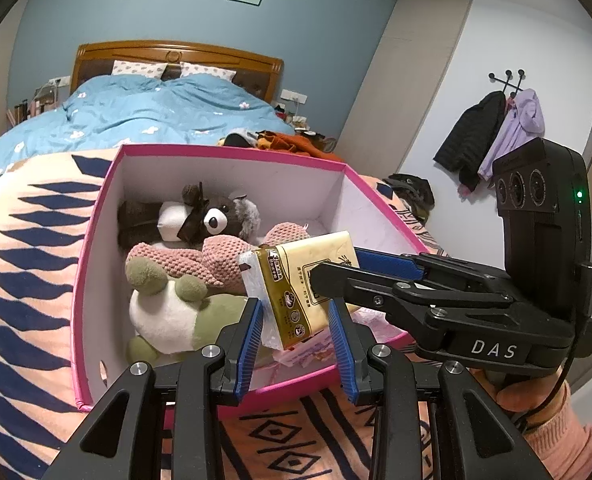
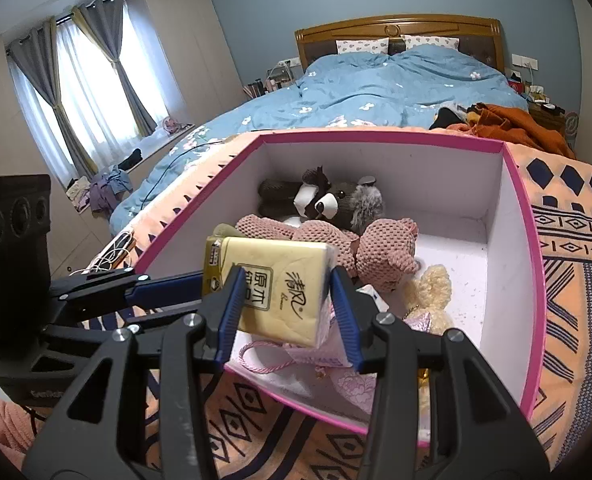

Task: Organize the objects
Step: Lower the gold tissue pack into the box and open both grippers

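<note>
A yellow tissue pack (image 1: 300,284) (image 2: 279,284) hangs over the open pink box (image 1: 95,240) (image 2: 532,248). Both grippers pinch it: my left gripper (image 1: 296,312) holds its lower end, and my right gripper (image 2: 283,288) holds it from the side, its body showing in the left wrist view (image 1: 376,272). The left gripper shows in the right wrist view too (image 2: 163,284). Inside the box lie a brown raccoon plush (image 1: 199,216) (image 2: 328,200), a pink knitted plush (image 1: 203,260) (image 2: 360,248) and a white and green plush (image 1: 171,312). A pale yellow plush (image 2: 432,284) and a pink drawstring pouch (image 2: 336,360) lie near the front wall.
The box sits on an orange patterned blanket (image 1: 27,280) (image 2: 576,240) at the foot of a bed with a blue duvet (image 1: 155,108) (image 2: 376,92). Rust-coloured clothes (image 2: 516,120) lie behind the box. Jackets hang on a wall rack (image 1: 496,128).
</note>
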Demonstrator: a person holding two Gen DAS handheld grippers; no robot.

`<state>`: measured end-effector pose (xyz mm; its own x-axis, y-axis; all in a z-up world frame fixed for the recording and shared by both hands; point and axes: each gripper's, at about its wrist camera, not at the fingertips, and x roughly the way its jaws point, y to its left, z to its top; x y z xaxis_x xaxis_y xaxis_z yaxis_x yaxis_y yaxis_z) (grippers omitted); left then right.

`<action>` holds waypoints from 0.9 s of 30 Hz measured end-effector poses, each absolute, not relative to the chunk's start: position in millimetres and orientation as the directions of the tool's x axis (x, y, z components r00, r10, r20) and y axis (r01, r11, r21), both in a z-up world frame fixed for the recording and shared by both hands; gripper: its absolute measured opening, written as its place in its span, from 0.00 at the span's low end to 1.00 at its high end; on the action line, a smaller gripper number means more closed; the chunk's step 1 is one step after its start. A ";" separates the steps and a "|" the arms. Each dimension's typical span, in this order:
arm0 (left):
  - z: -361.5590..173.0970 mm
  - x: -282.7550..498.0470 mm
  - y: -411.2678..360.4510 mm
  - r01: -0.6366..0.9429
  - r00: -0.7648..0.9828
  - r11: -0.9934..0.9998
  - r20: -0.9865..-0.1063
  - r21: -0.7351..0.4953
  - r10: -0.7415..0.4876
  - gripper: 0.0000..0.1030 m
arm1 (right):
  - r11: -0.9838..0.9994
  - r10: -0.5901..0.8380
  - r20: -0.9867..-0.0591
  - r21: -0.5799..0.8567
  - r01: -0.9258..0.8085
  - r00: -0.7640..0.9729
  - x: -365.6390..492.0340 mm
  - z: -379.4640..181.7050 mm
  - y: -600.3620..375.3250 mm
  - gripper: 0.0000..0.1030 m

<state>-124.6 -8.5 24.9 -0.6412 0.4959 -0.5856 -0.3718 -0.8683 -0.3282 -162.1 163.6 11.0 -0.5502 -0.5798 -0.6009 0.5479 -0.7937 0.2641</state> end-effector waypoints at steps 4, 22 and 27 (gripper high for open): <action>22.8 -127.5 -9.0 -0.367 -0.640 -0.871 -0.590 -0.327 0.492 0.33 | -0.795 -0.578 -0.609 0.268 0.544 -0.544 -165.6 6.6 161.9 0.45; 14.6 -147.1 -6.2 -0.324 -0.647 -0.897 -0.621 -0.301 0.442 0.32 | -0.821 -0.545 -0.629 0.268 0.503 -0.554 -183.3 -4.5 160.1 0.45; 13.9 -143.9 -6.4 -0.316 -0.672 -0.911 -0.615 -0.266 0.413 0.40 | -0.832 -0.527 -0.632 0.249 0.495 -0.568 -184.1 -8.2 159.6 0.45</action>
